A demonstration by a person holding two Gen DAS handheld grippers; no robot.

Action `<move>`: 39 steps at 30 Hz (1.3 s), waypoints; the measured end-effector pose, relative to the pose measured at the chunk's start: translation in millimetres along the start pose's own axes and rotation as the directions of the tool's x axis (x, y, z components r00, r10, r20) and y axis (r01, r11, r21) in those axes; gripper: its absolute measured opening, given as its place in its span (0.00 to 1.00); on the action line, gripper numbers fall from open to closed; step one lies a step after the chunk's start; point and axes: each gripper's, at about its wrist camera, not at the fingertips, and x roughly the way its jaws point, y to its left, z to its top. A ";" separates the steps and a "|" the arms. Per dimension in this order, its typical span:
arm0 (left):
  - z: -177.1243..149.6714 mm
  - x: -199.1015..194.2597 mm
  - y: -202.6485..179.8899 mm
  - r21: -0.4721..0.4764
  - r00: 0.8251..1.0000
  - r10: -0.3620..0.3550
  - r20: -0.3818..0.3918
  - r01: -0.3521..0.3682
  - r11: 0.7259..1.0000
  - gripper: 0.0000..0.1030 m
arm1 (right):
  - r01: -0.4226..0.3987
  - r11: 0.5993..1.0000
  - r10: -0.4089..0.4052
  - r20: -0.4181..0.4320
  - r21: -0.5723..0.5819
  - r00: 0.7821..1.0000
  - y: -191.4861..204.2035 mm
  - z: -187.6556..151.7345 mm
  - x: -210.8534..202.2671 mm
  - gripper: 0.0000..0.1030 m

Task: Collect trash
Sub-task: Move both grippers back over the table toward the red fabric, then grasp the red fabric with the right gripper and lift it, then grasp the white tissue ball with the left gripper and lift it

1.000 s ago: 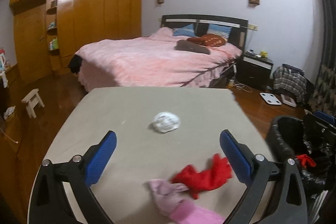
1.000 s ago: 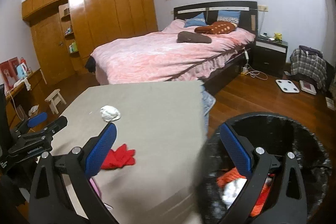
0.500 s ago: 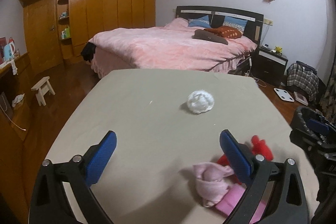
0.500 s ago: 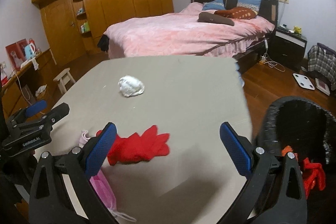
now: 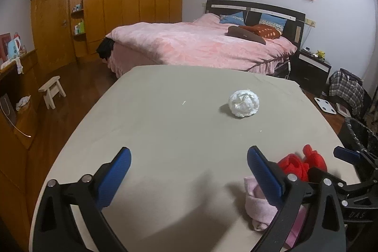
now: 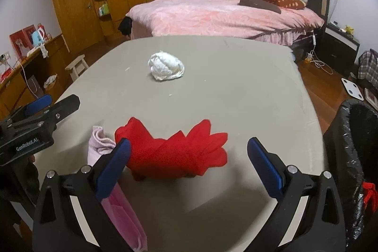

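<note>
RISK: right gripper [image 6: 187, 161] jaws wide, empty, centre-frame over red glove [image 6: 174, 154] | may snag adjacent pink cloth [image 6: 99, 143] | left gripper [image 5: 187, 172] jaws wide, empty.

red glove [image 6: 179, 152], white wad [image 6: 166, 65] lie on table.

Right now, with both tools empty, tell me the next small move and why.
Probably lower the right tool onto the red glove and close. Its jaws are open with the glove lying between them on the table, and the bin sits just to the right.
</note>
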 end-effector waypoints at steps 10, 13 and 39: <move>-3.3 4.4 2.2 -0.012 1.000 -0.001 -0.011 0.001 1.000 0.94 | -0.047 0.999 0.046 -0.071 -0.014 0.996 6.3 -2.7 13.3 0.76; -3.7 4.8 3.0 -0.011 1.000 -0.001 -0.012 0.001 1.000 0.94 | -0.067 0.998 0.066 -0.089 -0.008 0.994 5.5 -3.7 14.7 0.68; 2.2 10.1 -11.8 -0.015 0.999 -0.027 -0.021 0.027 1.000 0.93 | -0.089 0.996 0.090 -0.040 0.025 0.995 -20.2 12.0 -3.9 0.10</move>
